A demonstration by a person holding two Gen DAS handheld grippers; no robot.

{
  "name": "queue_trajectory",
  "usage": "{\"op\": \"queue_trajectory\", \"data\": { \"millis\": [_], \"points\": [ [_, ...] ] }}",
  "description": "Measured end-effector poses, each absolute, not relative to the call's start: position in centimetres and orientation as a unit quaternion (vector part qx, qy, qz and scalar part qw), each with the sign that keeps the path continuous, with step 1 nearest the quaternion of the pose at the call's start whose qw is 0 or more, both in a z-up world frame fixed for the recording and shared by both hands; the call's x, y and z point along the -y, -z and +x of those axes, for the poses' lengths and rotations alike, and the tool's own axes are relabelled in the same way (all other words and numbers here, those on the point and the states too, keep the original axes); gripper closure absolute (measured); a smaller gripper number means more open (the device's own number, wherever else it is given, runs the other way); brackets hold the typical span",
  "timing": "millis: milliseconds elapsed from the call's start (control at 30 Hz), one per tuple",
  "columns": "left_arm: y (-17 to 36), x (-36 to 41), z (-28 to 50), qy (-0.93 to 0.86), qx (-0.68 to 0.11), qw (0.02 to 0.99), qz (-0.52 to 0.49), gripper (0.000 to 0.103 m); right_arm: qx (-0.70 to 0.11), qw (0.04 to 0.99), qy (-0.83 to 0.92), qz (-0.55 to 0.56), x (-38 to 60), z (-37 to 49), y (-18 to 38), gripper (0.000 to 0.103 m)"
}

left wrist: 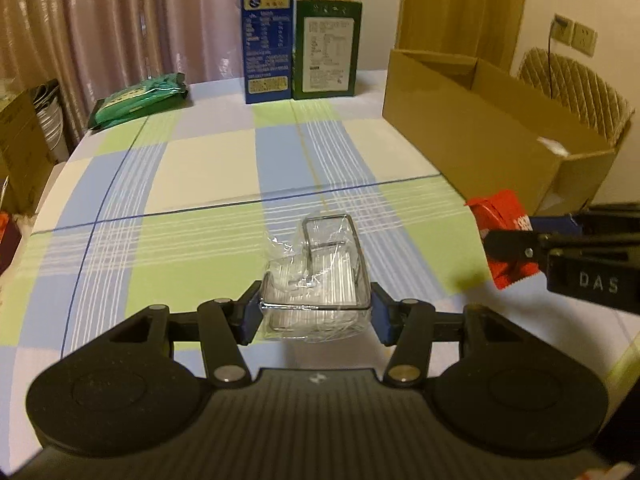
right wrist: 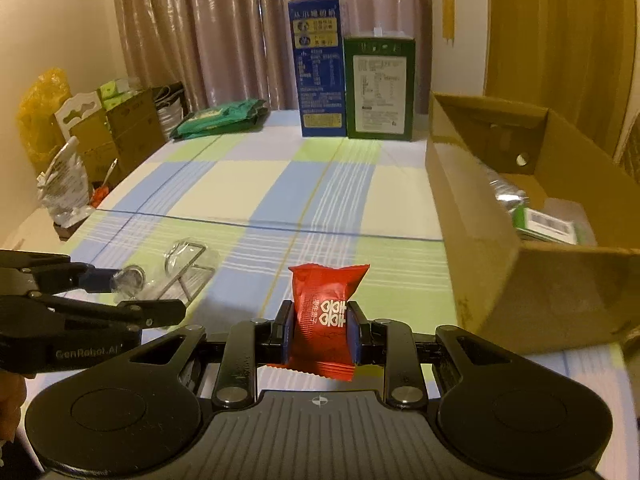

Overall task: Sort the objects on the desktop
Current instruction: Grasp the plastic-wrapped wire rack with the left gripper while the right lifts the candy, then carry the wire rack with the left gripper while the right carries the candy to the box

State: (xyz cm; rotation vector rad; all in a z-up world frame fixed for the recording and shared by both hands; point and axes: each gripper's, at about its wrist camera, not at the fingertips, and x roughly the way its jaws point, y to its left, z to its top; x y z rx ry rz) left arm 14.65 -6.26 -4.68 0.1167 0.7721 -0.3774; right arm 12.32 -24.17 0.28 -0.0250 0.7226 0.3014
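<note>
Sorting looks part done, w/ both grippers loaded above the checked blue, green and cream worktop (left wrist: 200, 168); left gripper (left wrist: 316, 314) has its fingers (left wrist: 249, 320) clenched on a clear plastic-wrapped wire-frame holder (left wrist: 320, 272), lifted off the cloth; right gripper (right wrist: 320, 334) has its fingers (right wrist: 286, 336) clenched on a red foil snack packet w/ white lettering (right wrist: 324, 312), upright between the pads; open brown cardboard box (right wrist: 500, 280) sits at the right edge of the worktop, near the red packet; inside it a silvery pouch (right wrist: 506, 196) and a green-and-white carton (right wrist: 548, 224) already lie, so some items seem sorted; judging by that, the two held things probably go in next, neither yet over the box opening; left behind at the far end: tall blue carton (right wrist: 318, 68), dark green carton (right wrist: 380, 88) just beside it, and a flat green packet (right wrist: 220, 118) near the far left corner; whether those are meant to be sorted too, can't tell.
</note>
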Motion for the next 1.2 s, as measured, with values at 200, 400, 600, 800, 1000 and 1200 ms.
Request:
{"op": "queue_trajectory", "data": {
  "millis": [200,400,600,800,1000,1200],
  "points": [
    [1.9,6.2,11.9,0.172,-0.367,0.914,0.025,0.054,-0.326,0.935,-0.140,-0.009,24.4,9.1,-2.8,0.079],
    [-0.3,6.2,9.6,0.166,-0.355,0.920,0.012,0.054,-0.318,0.940,-0.125,0.005,25.4,7.1,-4.1,0.079],
    [-1.0,7.0,8.0,0.171,-0.353,0.920,0.020,0.054,-0.310,0.943,-0.118,0.020,26.7,5.9,-5.6,0.079],
    [-1.4,8.1,6.9,0.183,-0.353,0.917,0.025,0.054,-0.300,0.947,-0.113,0.019,27.9,4.7,-7.0,0.079],
    [-2.2,10.3,6.3,0.206,-0.346,0.915,0.030,0.054,-0.289,0.953,-0.088,0.024,30.4,3.6,-8.3,0.079],
    [-3.0,13.8,6.6,0.236,-0.337,0.911,0.039,0.054,-0.282,0.957,-0.052,0.028,33.6,3.6,-9.3,0.079]
  ]
}}
